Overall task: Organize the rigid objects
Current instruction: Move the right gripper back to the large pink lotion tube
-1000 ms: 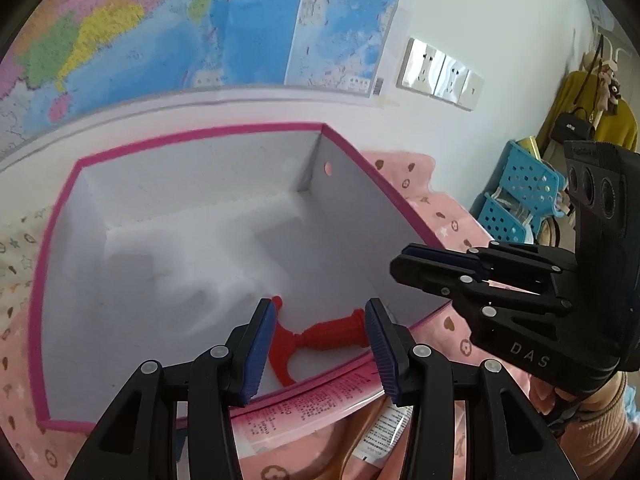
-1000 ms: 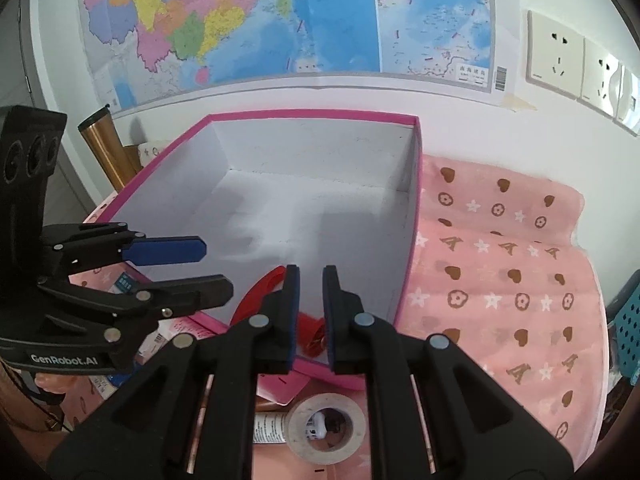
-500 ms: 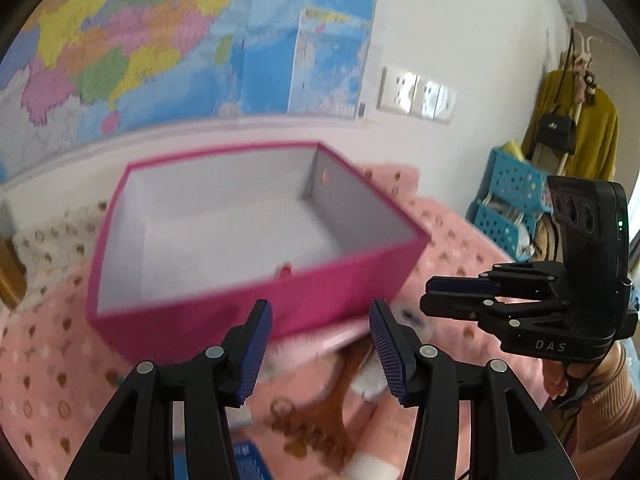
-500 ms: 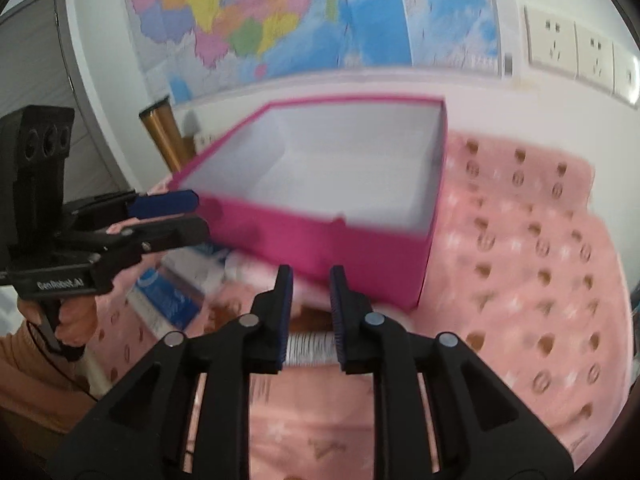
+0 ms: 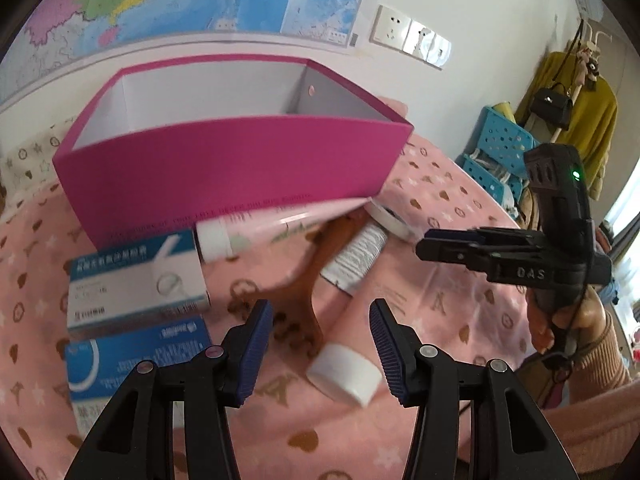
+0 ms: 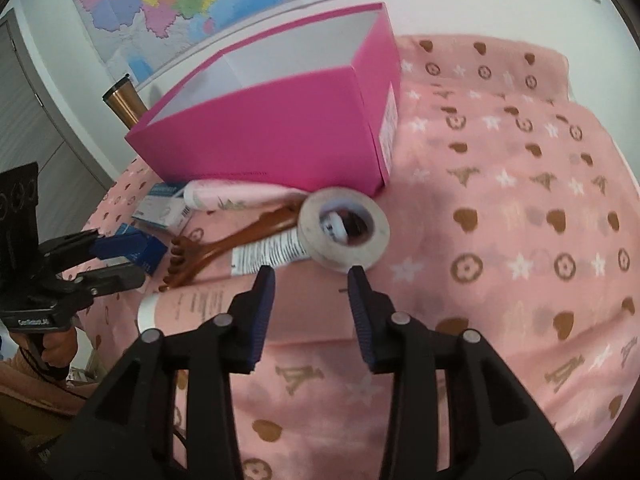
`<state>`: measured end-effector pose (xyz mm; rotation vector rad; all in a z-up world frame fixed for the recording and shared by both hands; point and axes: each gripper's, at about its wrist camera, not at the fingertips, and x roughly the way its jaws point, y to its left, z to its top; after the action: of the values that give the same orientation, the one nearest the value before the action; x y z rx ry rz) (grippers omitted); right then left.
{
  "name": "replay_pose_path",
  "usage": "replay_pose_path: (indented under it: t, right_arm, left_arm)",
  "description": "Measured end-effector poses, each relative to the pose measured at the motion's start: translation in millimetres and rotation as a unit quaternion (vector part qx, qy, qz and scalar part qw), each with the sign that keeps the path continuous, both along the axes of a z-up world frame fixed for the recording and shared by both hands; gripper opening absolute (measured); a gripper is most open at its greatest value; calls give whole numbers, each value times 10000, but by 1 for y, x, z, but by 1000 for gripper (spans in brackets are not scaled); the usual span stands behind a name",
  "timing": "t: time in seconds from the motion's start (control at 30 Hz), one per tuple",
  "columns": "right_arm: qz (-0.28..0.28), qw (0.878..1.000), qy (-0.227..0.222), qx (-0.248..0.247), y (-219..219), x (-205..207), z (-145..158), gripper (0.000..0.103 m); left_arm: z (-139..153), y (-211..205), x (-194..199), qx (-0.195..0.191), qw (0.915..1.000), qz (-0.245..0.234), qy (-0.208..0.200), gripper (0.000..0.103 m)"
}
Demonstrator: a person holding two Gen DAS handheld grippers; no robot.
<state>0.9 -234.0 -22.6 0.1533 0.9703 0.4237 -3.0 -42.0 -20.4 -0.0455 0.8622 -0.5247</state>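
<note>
An open magenta cardboard box [image 5: 224,168] with white inside sits at twelve o'clock on the pink patterned cloth [image 6: 500,208]. Before it lie two blue-white cartons [image 5: 136,276], two pink tubes [image 5: 276,220], one brown wooden back-scratcher [image 6: 224,244] and one tape roll [image 6: 344,232]. The left gripper [image 5: 320,340] is part-open and empty; the right gripper [image 6: 312,300], jaws just opening, holds nothing.

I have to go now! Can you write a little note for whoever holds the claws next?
Left claw: open, empty, above the white-capped pink tube.
Right claw: just been opening, nothing between its fingers, near the white tape roll.
In front of the pink cardboard box: brown wooden back scratcher, two blue-and-white cartons, a second pink tube.
Left to do: all of these still need boxing.
</note>
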Motion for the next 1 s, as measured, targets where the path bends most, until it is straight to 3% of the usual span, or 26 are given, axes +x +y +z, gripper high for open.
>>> replay_pose_path:
  t: [0.5,0.87,0.93,1.0]
  right_arm:
    - [-35,9994,204,274,-6,4,-12,40]
    - [-145,9992,213,293,-9,3,-12,41]
    - [-257,9994,184,157,-10,3,-11,51]
    - [-271,9991,245,204,-12,4,-13,51]
  left_arm:
    - [-20,3,-23,-119,9984,-125,537,52]
    - [-21,-2,-27,-213,9978,-212,599,49]
    - [-22,-2,-26,-230,9978,-214,592,47]
    - [-21,-2,-26,-277,9975,-241,597,47]
